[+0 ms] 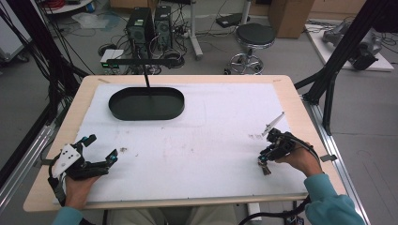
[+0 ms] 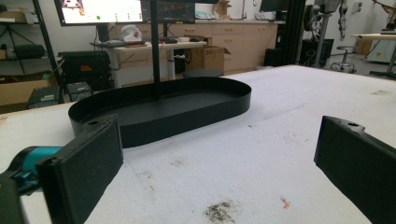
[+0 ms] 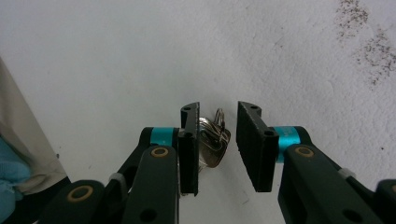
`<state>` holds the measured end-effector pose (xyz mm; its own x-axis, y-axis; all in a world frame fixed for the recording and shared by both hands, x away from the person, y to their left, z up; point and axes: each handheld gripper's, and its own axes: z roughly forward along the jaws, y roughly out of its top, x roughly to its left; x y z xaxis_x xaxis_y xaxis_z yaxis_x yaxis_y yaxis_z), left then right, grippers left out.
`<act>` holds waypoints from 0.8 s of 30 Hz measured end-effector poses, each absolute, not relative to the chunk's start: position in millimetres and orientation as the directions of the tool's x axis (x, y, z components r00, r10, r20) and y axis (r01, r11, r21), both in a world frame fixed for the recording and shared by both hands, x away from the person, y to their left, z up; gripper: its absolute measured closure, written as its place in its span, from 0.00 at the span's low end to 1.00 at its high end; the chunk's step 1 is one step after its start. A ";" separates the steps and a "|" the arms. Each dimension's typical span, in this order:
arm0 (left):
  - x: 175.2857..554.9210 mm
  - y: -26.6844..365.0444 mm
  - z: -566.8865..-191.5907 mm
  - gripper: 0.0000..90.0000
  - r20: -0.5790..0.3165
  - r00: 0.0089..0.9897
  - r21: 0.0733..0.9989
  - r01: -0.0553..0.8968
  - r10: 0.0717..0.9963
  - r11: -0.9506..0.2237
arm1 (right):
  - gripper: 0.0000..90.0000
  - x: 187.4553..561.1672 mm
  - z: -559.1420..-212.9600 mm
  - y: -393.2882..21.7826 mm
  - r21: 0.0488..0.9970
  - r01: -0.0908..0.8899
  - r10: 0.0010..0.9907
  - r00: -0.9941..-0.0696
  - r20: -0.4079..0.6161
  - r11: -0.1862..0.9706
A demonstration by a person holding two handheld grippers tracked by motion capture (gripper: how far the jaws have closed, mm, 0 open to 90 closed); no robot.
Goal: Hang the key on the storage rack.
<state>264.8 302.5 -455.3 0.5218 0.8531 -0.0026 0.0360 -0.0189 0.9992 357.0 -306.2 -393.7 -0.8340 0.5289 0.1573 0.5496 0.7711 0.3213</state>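
Observation:
A small bunch of metal keys (image 3: 212, 140) lies on the white mat between the jaws of my right gripper (image 3: 218, 108). The keys touch one pad, and a narrow gap separates them from the other pad, so this gripper is open. From above, my right gripper (image 1: 265, 165) points down at the mat near the table's right front. At the left front, my left gripper (image 1: 103, 147) is held wide open with nothing in it. Its own view has the gripper (image 2: 219, 154) facing a black oval tray (image 2: 187, 119).
The black oval tray (image 1: 112, 105) sits at the back left of the white mat (image 1: 211, 122), with a thin black post (image 1: 146, 77) rising from it. Dirt specks (image 2: 219, 212) mark the mat near my left gripper. Beyond the table stand a stool (image 1: 253, 37) and computer towers (image 1: 141, 26).

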 end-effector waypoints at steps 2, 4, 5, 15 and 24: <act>264.8 302.4 -455.3 0.02 -0.003 0.521 0.999 0.037 0.853 -0.019 | 0.78 357.0 -394.0 -306.1 0.312 0.555 0.534 -0.831 0.158 0.771; 264.8 302.3 -455.3 0.02 -0.003 0.521 0.999 0.036 0.853 -0.019 | 0.80 357.3 -394.3 -306.0 0.304 0.557 0.534 -0.830 0.163 0.773; 264.8 302.4 -455.3 0.02 -0.001 0.521 0.999 0.035 0.854 -0.020 | 0.81 357.5 -394.7 -305.9 0.304 0.557 0.534 -0.829 0.164 0.772; 264.8 302.5 -455.3 0.02 -0.001 0.523 0.999 0.035 0.853 -0.021 | 0.88 357.7 -395.0 -303.9 0.286 0.539 0.516 -0.842 0.156 0.792; 264.8 302.4 -455.3 0.02 0.000 0.522 0.999 0.035 0.853 -0.021 | 0.97 356.8 -395.9 -302.2 0.268 0.523 0.506 -0.852 0.136 0.809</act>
